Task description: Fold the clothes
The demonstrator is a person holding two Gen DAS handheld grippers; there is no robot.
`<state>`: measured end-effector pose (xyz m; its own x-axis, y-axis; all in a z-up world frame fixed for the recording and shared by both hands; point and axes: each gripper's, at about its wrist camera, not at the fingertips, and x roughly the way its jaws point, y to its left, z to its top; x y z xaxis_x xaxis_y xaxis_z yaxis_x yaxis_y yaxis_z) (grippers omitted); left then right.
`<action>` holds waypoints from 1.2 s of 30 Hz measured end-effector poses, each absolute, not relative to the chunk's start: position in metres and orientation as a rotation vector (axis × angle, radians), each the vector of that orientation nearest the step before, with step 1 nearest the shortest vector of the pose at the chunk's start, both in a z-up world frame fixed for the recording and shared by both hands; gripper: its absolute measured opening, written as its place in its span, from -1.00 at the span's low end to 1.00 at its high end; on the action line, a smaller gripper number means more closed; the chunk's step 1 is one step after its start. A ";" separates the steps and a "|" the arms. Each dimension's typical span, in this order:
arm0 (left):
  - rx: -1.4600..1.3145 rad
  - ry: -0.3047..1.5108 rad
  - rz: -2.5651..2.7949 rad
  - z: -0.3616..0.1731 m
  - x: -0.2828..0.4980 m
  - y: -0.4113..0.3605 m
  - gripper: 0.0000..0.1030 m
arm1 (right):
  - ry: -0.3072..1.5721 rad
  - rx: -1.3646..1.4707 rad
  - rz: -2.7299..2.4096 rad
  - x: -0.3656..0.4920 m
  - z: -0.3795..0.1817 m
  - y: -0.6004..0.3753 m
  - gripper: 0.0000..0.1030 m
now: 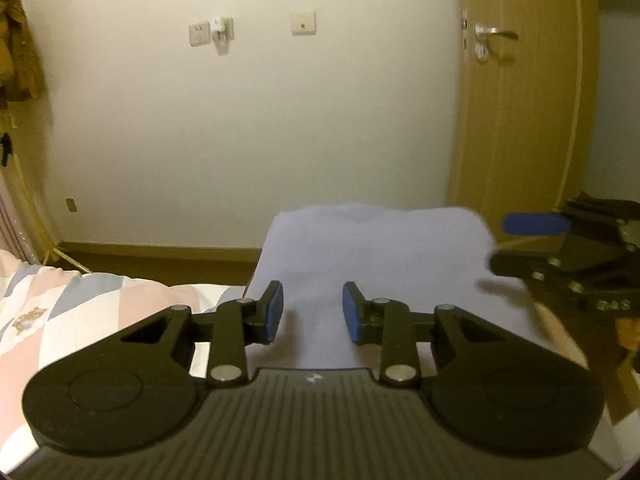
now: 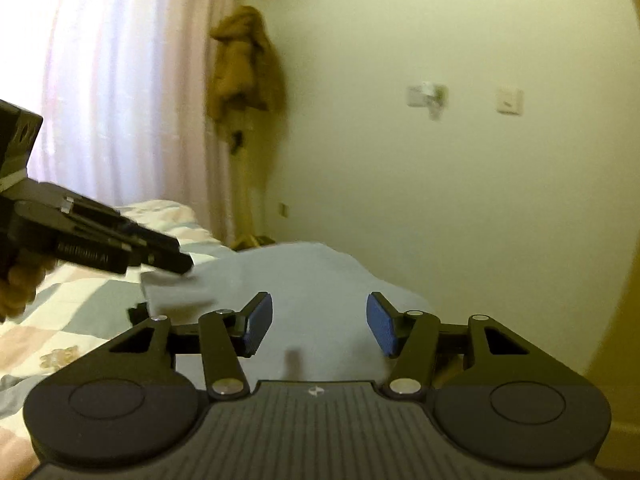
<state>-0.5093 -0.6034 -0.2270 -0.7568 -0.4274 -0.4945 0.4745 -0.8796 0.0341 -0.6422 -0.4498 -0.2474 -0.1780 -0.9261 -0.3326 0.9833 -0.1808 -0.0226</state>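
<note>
Step in hand: a pause between folds, by my reading; neither tool has hold of the cloth.
Left tongs (image 1: 313, 312): released, blue pads standing apart with bare cloth showing between them. Held low over the near part of the garment.
Right tongs (image 2: 319, 322): released too, pads spread wide, nothing between them. Seen from the left wrist view, they come in from the side near the garment's right edge, one blue pad above the other.
Garment (image 1: 372, 260): pale lilac-grey, lying on the bed (image 1: 80, 304) in front of both tools. Already squared off into a rough rectangle from the left wrist view; the right wrist view shows a raised hump toward the far side and a loose flap at its left edge.
Next move, a judgement: pick one free edge or corner with each tool, close on a single layer, lift and carry it over evenly. The flap needs tidying first, or the fold will go crooked.
Cloth: soft, matte, thin knit by the look; drapes without stiffness, few sharp creases. Likely to slip or bunch if pinched too shallow.
Bed cover: cotton-looking, patterned in pink, grey and white triangles, rumpled.
Tools: black hard plastic linkages, ribbed base plate, metal pins at the joints.
Surroundings: plain wall (image 1: 240, 120), wooden door (image 1: 520, 100), pale curtain (image 2: 100, 80), brown coat (image 2: 246, 68) hanging.
</note>
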 end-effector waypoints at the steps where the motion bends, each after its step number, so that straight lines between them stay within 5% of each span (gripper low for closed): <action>1: 0.700 0.150 -2.537 -0.233 -0.507 -0.600 -0.46 | 0.293 0.265 -1.719 -0.639 -0.249 -0.450 0.06; 7: 0.781 0.203 -2.394 -0.265 -0.522 -0.598 -0.43 | 0.442 0.230 -1.624 -0.621 -0.289 -0.435 0.11; 13: 0.847 0.247 -2.218 -0.207 -0.523 -0.555 -0.43 | 0.361 0.376 -1.641 -0.628 -0.236 -0.404 0.24; 20: 0.831 0.476 -2.039 -0.130 -0.483 -0.472 0.03 | 0.214 0.725 -1.665 -0.629 -0.166 -0.335 0.53; 24: 0.813 0.581 -1.992 -0.106 -0.459 -0.431 0.09 | 0.206 0.799 -1.671 -0.622 -0.147 -0.310 0.60; 31: 0.847 0.645 -1.968 -0.077 -0.429 -0.389 0.25 | 0.169 0.812 -1.753 -0.597 -0.107 -0.269 0.79; 36: 0.847 0.566 -1.976 -0.043 -0.403 -0.368 0.54 | 0.128 0.796 -1.836 -0.561 -0.073 -0.248 0.96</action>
<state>-0.4032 -0.3678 -0.0430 -0.3738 -0.5502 -0.7467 0.8622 -0.5028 -0.0611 -0.5609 -0.2485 -0.0729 -0.1971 -0.7945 -0.5744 0.8664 -0.4154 0.2772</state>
